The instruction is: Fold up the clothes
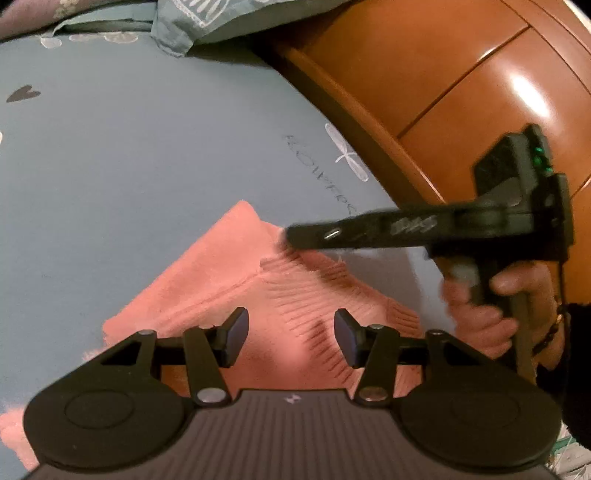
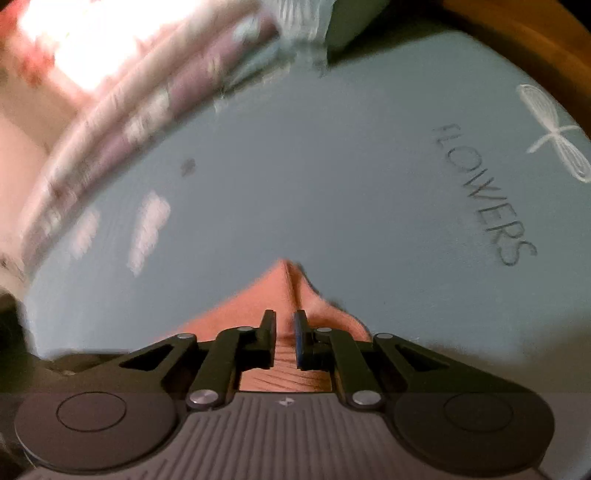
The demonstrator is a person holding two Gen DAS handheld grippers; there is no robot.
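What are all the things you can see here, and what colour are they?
Sweater: one, pink, lying on the bed sheet.
Bed sheet: one, pale blue with printed flowers, hearts and the word FLOWERS, under the sweater.
Bedding: a pile, teal and purple, at the far end.
Wooden furniture: one, orange-brown, beside the bed.
Left tool: one, black, open above the sweater.
Right tool: one, black, nearly closed on a sweater fold.
Hand: one, holding the right tool.

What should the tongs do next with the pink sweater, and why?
Probably close the left tongs on the sweater: they are open just above its ribbed part, while the right tongs look nearly shut on an edge. Then both could lift it.
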